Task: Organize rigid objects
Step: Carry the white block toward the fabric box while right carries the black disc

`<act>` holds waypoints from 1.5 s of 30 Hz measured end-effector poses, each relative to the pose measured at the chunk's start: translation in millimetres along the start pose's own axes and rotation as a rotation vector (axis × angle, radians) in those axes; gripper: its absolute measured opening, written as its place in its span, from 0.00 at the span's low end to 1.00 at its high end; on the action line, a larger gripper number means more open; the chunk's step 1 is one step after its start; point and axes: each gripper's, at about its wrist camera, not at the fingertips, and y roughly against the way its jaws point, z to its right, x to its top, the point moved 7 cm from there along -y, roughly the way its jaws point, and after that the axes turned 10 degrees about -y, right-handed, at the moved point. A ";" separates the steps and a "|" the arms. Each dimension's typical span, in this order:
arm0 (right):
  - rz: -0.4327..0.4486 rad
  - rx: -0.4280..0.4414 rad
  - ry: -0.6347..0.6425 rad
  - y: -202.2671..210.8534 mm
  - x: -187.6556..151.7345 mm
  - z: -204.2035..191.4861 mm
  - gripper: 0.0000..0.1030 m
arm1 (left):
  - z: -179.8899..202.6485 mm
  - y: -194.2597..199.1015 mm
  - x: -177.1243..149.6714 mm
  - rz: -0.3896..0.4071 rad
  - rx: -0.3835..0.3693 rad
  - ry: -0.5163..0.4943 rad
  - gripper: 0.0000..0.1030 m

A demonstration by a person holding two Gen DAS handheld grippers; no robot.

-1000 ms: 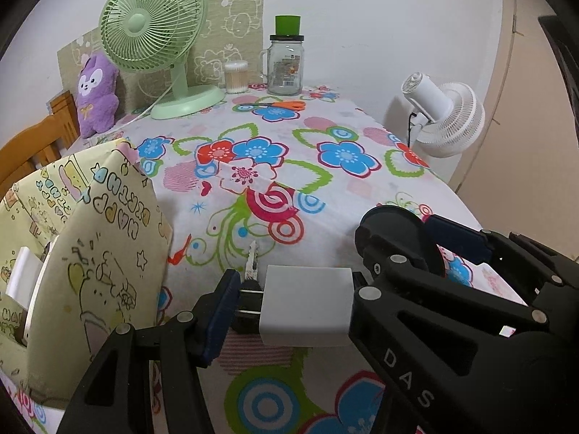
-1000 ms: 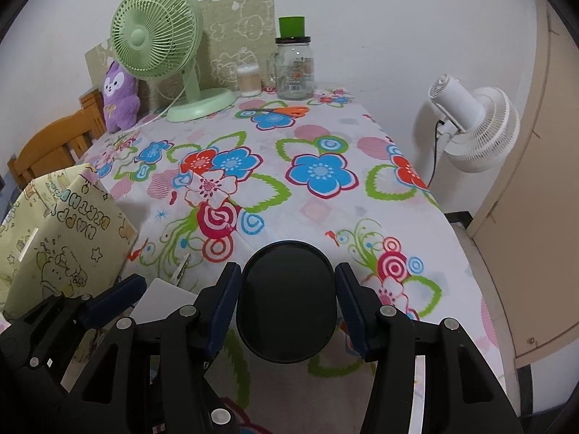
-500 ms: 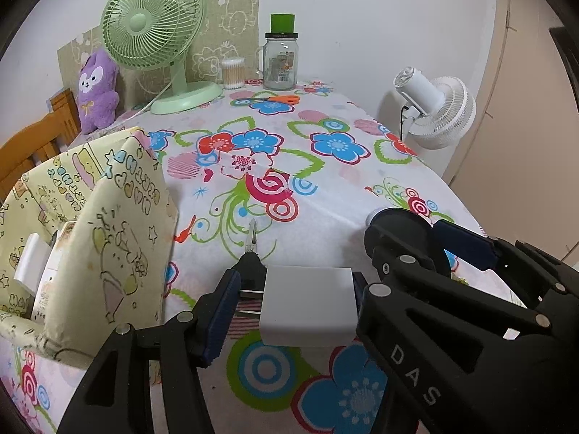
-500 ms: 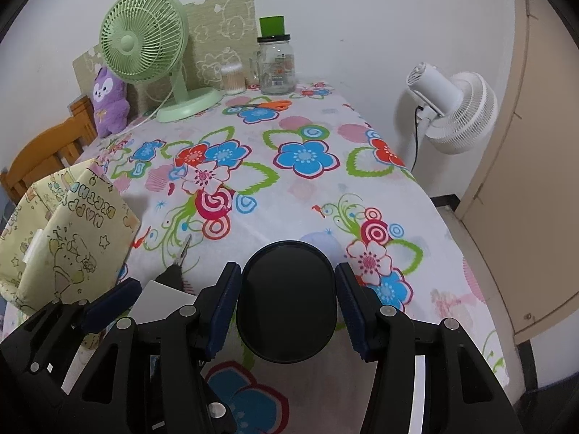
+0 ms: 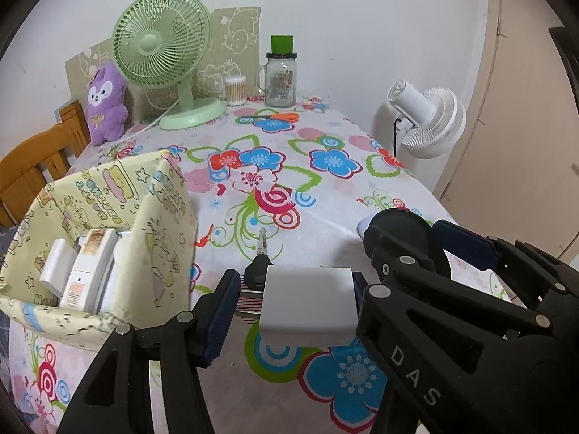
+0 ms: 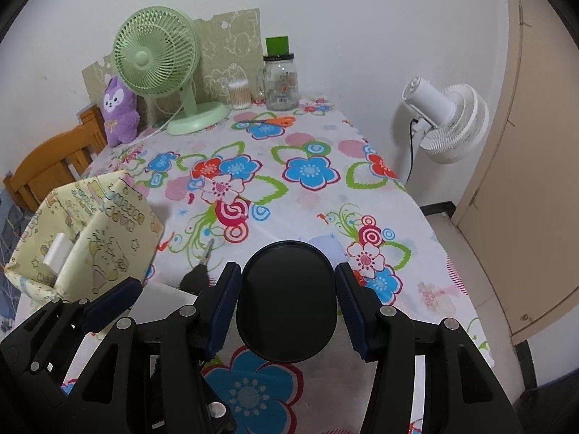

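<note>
The left gripper is clamped on a white block, which looks like a charger, and carries it clear of the flowered tablecloth. The right gripper is clamped on a black oval case. In the left wrist view the right gripper sits at 3 o'clock of the block, close alongside.

The step in hand looks like carrying both items to the yellow paper box, which stands at 9 o'clock of the block. To do it well, take one hand in at a time so the two tools do not knock together, keep the block level, and clear the tall front flap before lowering. The walls are thin paper and will likely buckle if pushed.

The box already holds several white slabs standing on edge, one with an orange label. A key lies on the cloth at 12 o'clock of the block, not yet stowed
</note>
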 end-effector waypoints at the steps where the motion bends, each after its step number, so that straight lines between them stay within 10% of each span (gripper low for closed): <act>1: 0.003 -0.002 0.000 3.1 0.2 -0.8 0.55 | -0.1 1.8 -0.1 0.002 -0.002 0.000 0.61; 45: 0.028 0.013 0.000 43.7 31.5 -61.8 0.55 | -50.7 48.1 29.5 0.033 -0.029 -0.013 0.61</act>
